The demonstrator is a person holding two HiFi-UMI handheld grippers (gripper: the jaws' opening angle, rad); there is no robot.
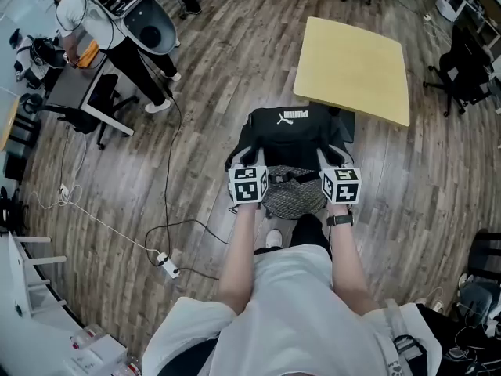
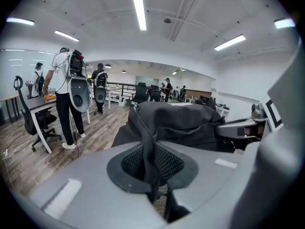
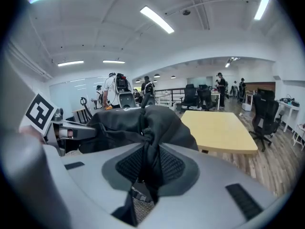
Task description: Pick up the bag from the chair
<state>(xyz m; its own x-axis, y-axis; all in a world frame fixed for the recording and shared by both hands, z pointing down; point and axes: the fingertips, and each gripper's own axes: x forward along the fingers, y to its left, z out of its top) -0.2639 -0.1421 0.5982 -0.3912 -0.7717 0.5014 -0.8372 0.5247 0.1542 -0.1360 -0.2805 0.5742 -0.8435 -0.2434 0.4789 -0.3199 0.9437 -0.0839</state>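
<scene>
A black bag [image 1: 293, 131] with a white logo rests against the back of a chair whose mesh seat [image 1: 291, 200] shows just below it. My left gripper [image 1: 249, 183] and right gripper [image 1: 341, 185] sit at the bag's near corners. In the left gripper view the left gripper [image 2: 152, 175] is shut on a black strap [image 2: 145, 142] that runs up to the bag [image 2: 181, 120]. In the right gripper view the right gripper [image 3: 143, 175] is shut on a bunched black strap [image 3: 147, 137] of the bag [image 3: 124, 123]. Whether the bag still touches the seat I cannot tell.
A yellow table [image 1: 354, 67] stands just beyond the chair. People wearing backpack rigs [image 1: 117, 18] stand at a desk [image 1: 74, 92] far left. A cable and power strip [image 1: 168, 266] lie on the wood floor to my left. Black office chairs [image 1: 462, 65] stand at right.
</scene>
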